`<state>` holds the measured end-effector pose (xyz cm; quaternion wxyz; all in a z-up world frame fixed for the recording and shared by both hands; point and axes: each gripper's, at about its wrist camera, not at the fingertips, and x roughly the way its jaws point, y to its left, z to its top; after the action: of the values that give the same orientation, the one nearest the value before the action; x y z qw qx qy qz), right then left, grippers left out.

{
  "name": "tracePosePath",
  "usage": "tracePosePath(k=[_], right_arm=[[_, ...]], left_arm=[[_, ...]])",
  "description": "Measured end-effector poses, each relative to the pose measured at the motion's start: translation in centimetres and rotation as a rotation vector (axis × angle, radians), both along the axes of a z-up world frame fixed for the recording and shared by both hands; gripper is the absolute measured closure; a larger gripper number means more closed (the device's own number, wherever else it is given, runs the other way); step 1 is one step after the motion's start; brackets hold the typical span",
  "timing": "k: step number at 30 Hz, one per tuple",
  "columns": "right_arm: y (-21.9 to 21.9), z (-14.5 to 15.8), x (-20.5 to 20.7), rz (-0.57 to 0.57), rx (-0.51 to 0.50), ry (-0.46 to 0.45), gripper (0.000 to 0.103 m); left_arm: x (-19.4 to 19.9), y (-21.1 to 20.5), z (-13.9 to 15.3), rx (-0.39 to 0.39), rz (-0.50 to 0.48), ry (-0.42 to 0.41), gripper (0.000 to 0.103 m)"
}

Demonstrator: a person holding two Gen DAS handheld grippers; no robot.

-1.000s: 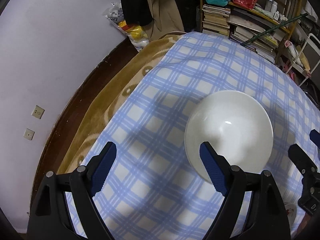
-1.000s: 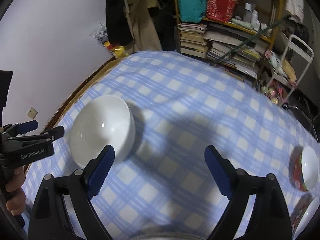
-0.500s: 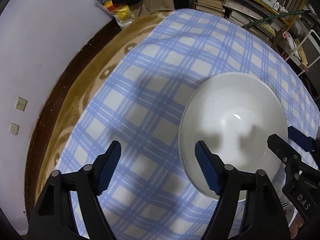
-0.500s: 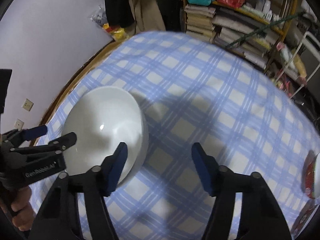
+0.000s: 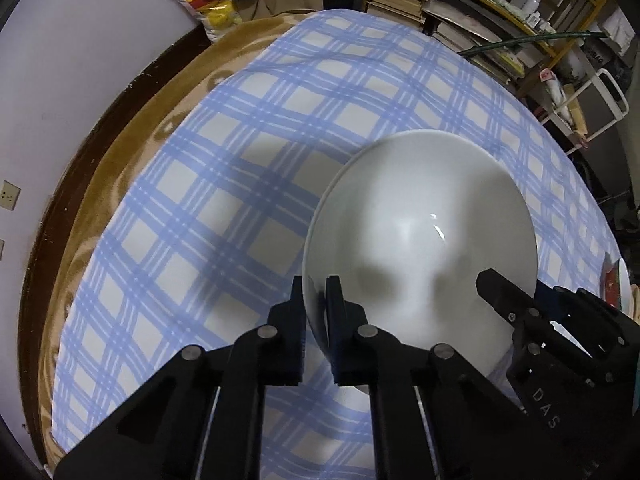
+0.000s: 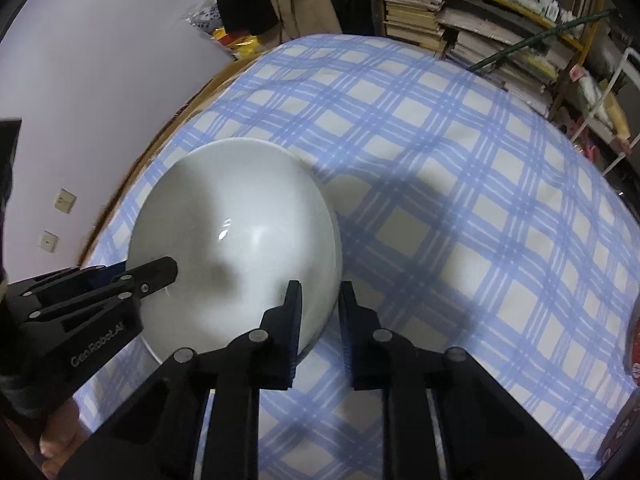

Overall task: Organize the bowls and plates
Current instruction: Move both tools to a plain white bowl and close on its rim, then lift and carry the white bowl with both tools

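Observation:
A large white bowl sits on the blue-checked tablecloth. My left gripper is shut on the bowl's near-left rim, one finger inside and one outside. My right gripper is shut on the near-right rim of the same bowl. Each gripper shows in the other's view: the right one in the left wrist view, the left one in the right wrist view. A red-patterned bowl lies at the far right edge and also shows in the right wrist view.
A brown blanket edges the table under the cloth on the left, by the white wall. Bookshelves with stacked books stand beyond the table's far side. A white rack stands at the right.
Both grippers moved in onto the white bowl and closed from wide open onto its rim, the left on the left side, the right on the right side.

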<state>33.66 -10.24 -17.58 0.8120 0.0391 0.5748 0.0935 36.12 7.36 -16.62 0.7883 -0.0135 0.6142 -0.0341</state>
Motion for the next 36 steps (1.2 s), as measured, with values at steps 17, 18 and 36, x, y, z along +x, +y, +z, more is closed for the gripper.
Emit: tracePosePath(k=[17, 18, 36], right_arm=[[-3.8, 1.6, -4.8, -0.07, 0.043, -0.001, 0.085], [-4.1, 1.7, -5.2, -0.073, 0.043, -0.005, 0.085], [-9.0, 1.9, -9.6, -0.126, 0.013, -0.011, 0.085]], left_arm=[[-4.4, -3.8, 2.5, 0.031, -0.065, -0.039, 0.094], [-4.9, -4.4, 2.7, 0.034, -0.071, -0.045, 0.094], [-8.7, -9.4, 2.1, 0.015, -0.141, -0.044, 0.093]])
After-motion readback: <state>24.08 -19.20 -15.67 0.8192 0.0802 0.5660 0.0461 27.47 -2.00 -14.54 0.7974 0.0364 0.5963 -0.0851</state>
